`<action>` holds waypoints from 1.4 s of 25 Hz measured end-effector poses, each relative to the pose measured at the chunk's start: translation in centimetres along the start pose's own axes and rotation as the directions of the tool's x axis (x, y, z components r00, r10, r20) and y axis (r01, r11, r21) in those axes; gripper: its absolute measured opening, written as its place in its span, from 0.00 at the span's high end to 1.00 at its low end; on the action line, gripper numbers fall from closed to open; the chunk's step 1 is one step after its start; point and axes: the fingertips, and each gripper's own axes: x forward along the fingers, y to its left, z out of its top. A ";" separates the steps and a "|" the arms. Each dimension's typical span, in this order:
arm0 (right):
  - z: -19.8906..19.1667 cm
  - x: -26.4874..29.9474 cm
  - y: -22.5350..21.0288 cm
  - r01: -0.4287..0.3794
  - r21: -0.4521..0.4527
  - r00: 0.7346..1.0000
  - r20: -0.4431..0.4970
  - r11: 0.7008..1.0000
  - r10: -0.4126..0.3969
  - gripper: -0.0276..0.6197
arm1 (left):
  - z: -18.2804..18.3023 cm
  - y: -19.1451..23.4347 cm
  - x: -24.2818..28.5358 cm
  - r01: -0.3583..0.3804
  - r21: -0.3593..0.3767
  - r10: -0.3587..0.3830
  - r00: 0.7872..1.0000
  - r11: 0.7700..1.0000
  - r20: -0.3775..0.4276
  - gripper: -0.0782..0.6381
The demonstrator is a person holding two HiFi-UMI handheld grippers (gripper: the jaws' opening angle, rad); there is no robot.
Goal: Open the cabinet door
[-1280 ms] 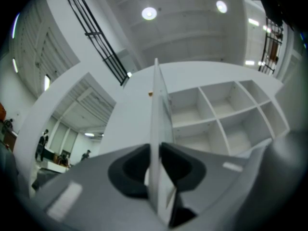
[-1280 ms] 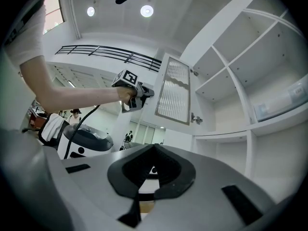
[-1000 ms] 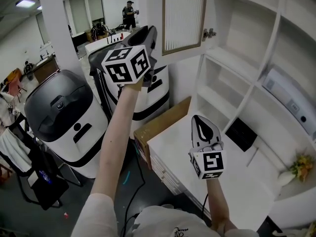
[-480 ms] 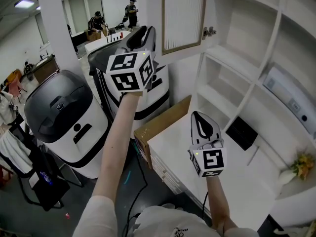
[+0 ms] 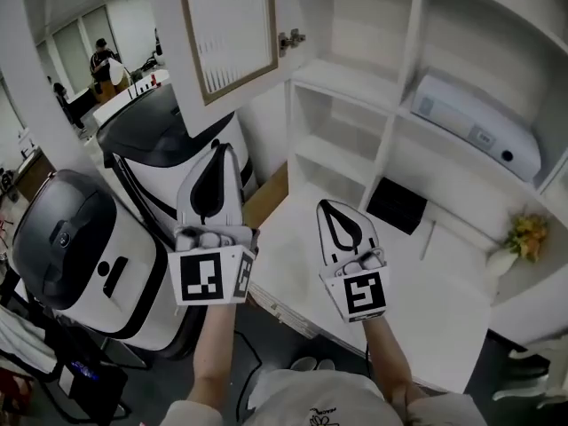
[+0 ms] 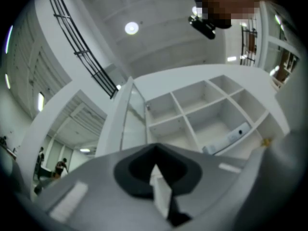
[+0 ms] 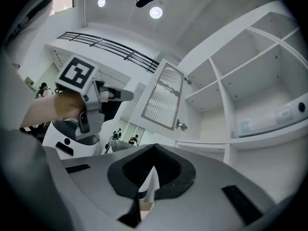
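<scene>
Below the open cabinet door point(image 5: 229, 34), the left tool point(image 5: 217, 152) has just closed empty; the right tool point(image 5: 331, 209) is pressed together, empty.

The open cabinet door point(image 5: 229, 38) sticks out at the far left, the compartments point(image 5: 342, 118) right of it give free room, a white device point(image 5: 470, 122) fills the far right shelf, and a big machine point(image 5: 75, 256) blocks the near left.
</scene>
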 end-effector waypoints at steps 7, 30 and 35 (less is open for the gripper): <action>-1.6 -5.7 -3.7 0.147 0.021 0.988 -0.037 0.989 -0.147 0.96 | -5.5 -9.4 -2.8 0.098 -0.075 -0.103 0.992 0.992 -0.070 0.88; -9.0 -30.1 -12.0 0.699 -0.055 0.659 -0.336 0.713 -0.673 0.96 | -14.3 -35.3 -8.3 0.562 -0.365 -0.643 0.750 0.743 -0.156 0.88; -9.4 -31.6 -12.2 0.727 -0.065 0.625 -0.351 0.684 -0.698 0.96 | -14.0 -36.3 -7.9 0.581 -0.370 -0.660 0.739 0.725 -0.133 0.88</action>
